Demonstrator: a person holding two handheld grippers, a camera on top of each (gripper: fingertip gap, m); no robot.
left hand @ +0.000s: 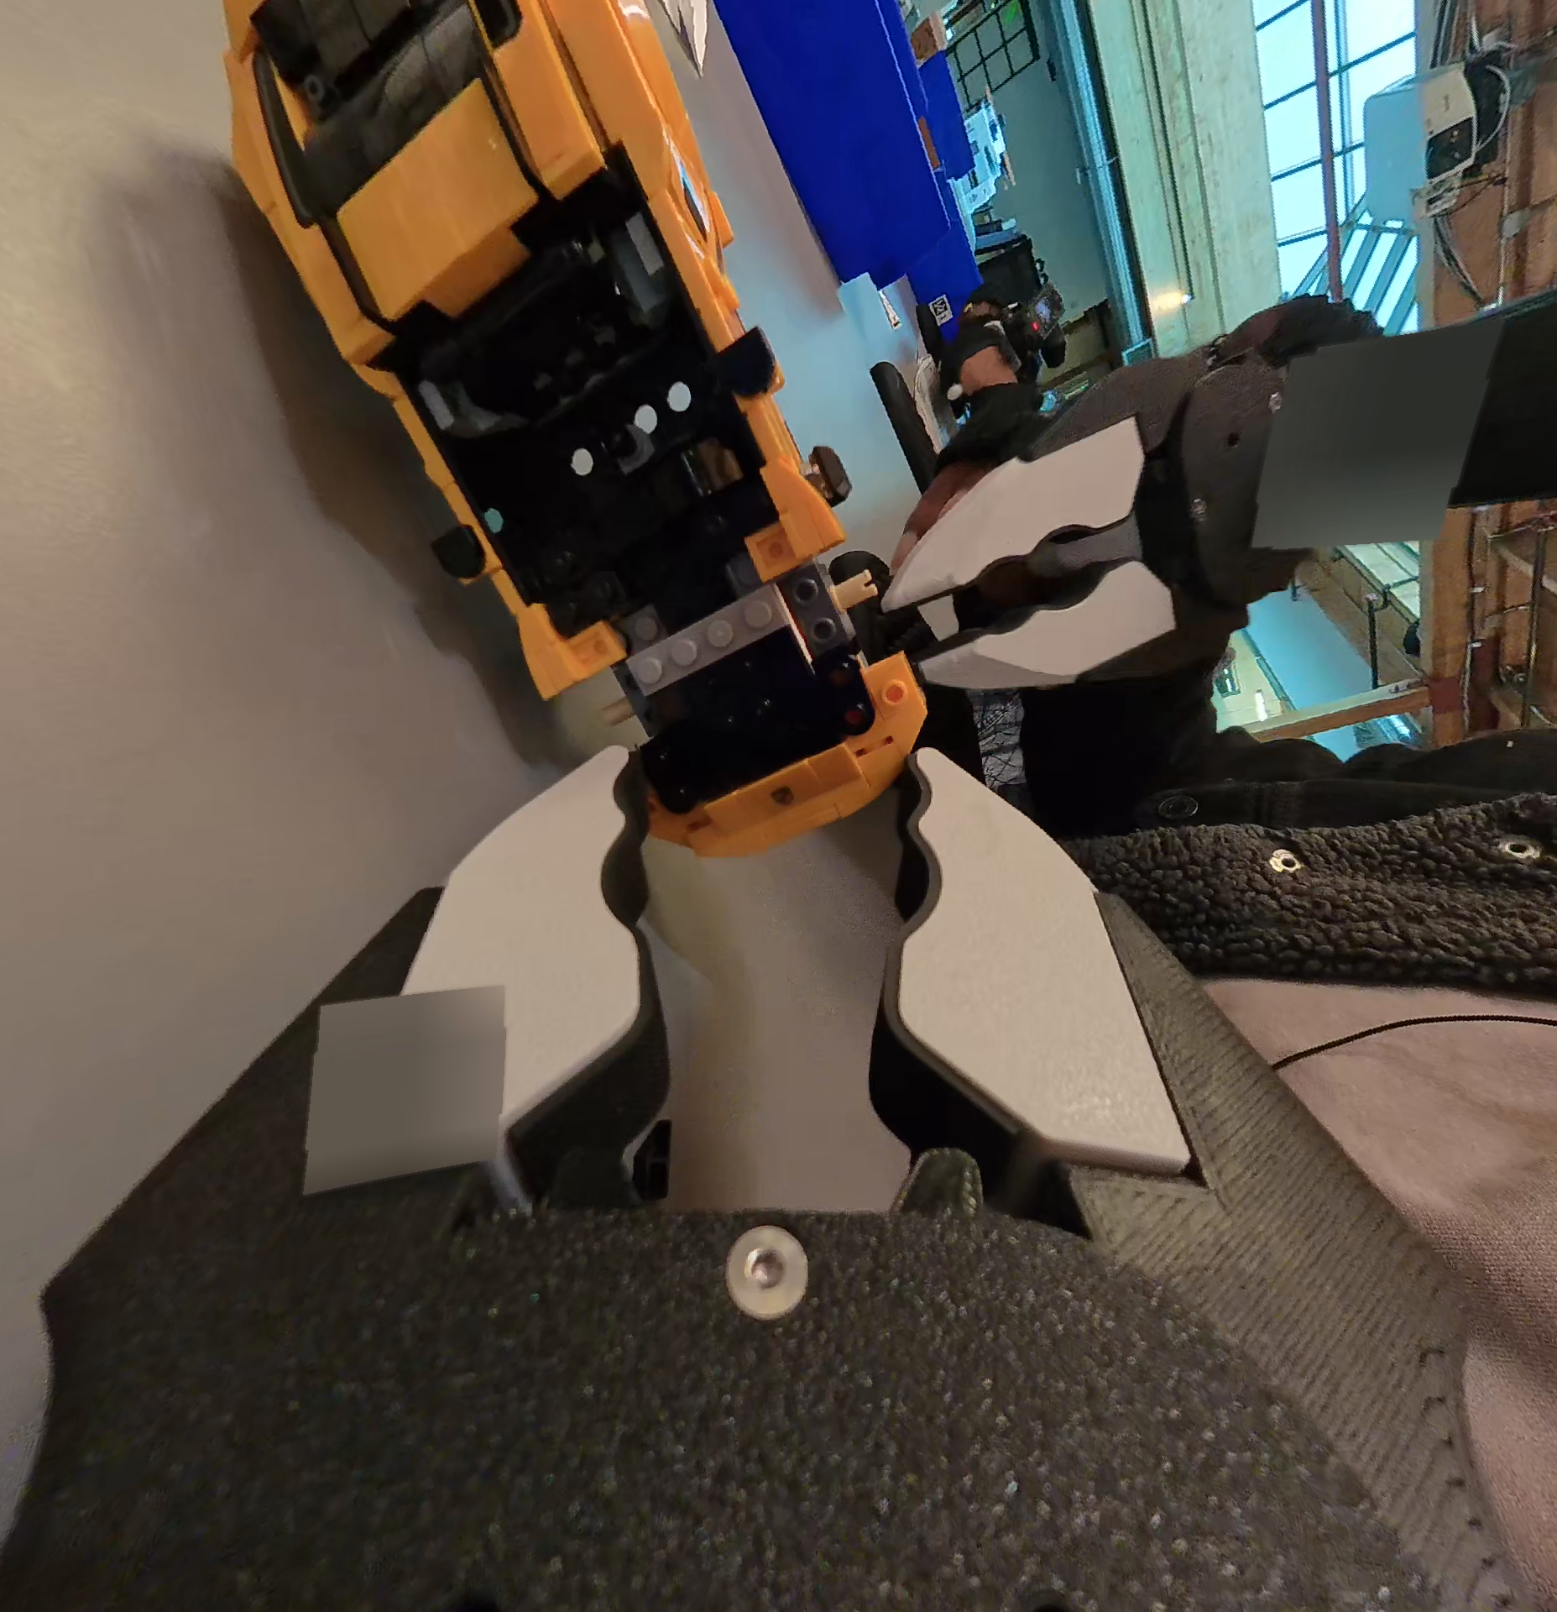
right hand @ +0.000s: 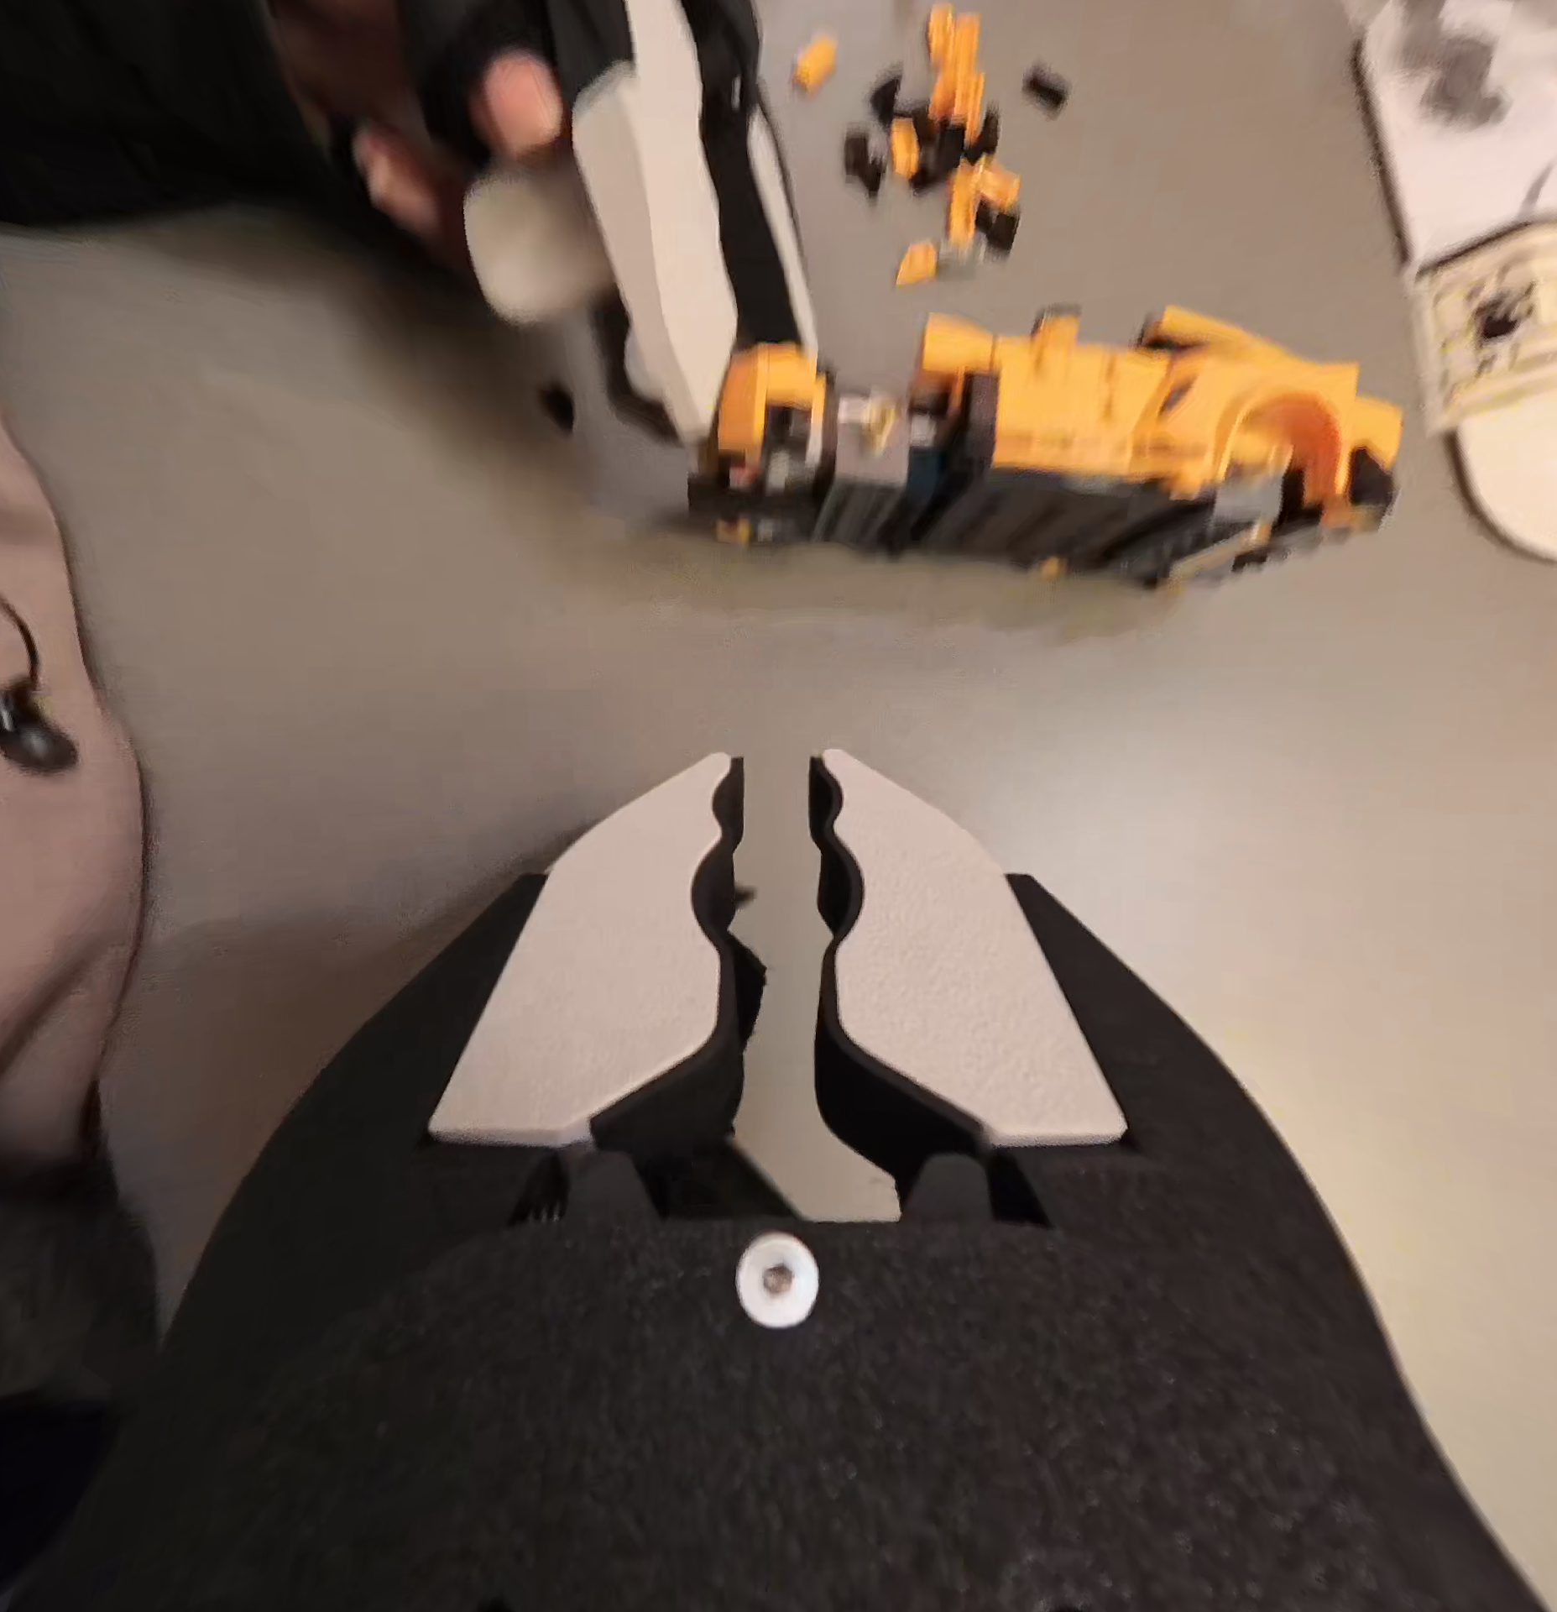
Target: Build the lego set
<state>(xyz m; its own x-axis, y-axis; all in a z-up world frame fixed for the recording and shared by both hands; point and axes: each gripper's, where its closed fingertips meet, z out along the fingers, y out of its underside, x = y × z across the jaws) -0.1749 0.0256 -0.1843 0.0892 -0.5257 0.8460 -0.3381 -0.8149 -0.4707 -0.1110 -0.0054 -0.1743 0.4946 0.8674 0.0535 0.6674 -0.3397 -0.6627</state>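
Note:
An orange and black Lego car [left hand: 495, 262] lies on the grey table [left hand: 147, 611], black inside showing. My left gripper [left hand: 770, 785] is shut on the car's near end, one finger on each side. In the right wrist view the car [right hand: 1106, 392] is blurred, and the left gripper [right hand: 748, 384] grips its left end. My right gripper [left hand: 910, 630] is beside the car's near end, next to a tan peg [left hand: 857, 586]. In its own view the right gripper [right hand: 776, 763] has a narrow gap between its fingers with nothing in it, and it is held above the table [right hand: 408, 611].
Several loose orange and black pieces [right hand: 949, 148] lie beyond the car. A printed white booklet [right hand: 1498, 262] lies at the far right. Blue bins [left hand: 844, 131] stand behind the car. A person's dark fleece jacket [left hand: 1280, 872] is close on the right. Left tips to right tips: about 8 centimetres.

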